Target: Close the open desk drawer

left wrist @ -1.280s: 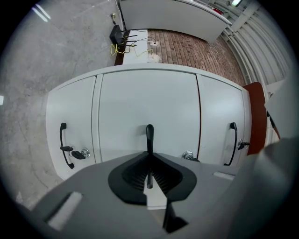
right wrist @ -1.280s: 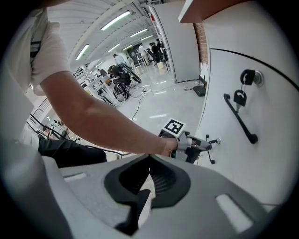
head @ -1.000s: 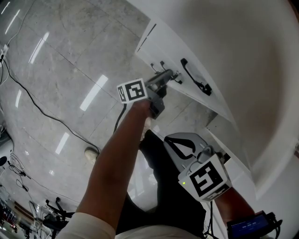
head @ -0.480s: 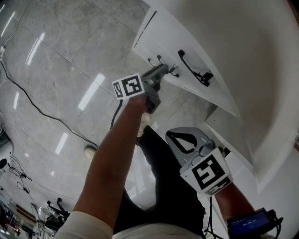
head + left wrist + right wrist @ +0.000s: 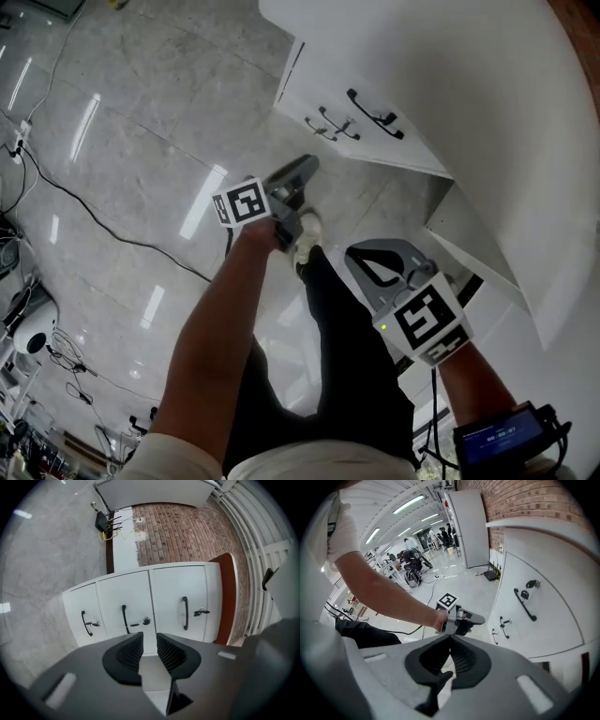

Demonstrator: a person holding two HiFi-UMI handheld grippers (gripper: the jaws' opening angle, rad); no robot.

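Note:
The white drawer unit [image 5: 314,89] under the desk has three fronts with black handles; in the left gripper view the three fronts [image 5: 136,595] look level with one another. My left gripper [image 5: 298,172] hangs over the floor, a good way back from the handles [image 5: 124,619]. Its jaws are opening, with nothing between them [image 5: 149,651]. My right gripper [image 5: 382,270] is held low beside the person's leg, away from the drawers. Its jaws [image 5: 450,660] are shut and empty. The right gripper view also shows the left gripper [image 5: 461,618] in front of the unit.
The white desk top [image 5: 487,112] overhangs the drawers on the right. A black cable [image 5: 94,220] runs across the glossy tiled floor. A black router with cables [image 5: 103,522] lies by the brick wall [image 5: 187,531]. The person's shoe [image 5: 307,234] is just below the left gripper.
The left gripper has let go of the middle drawer front and drawn back towards the person, its jaws parting. The right gripper has risen a little.

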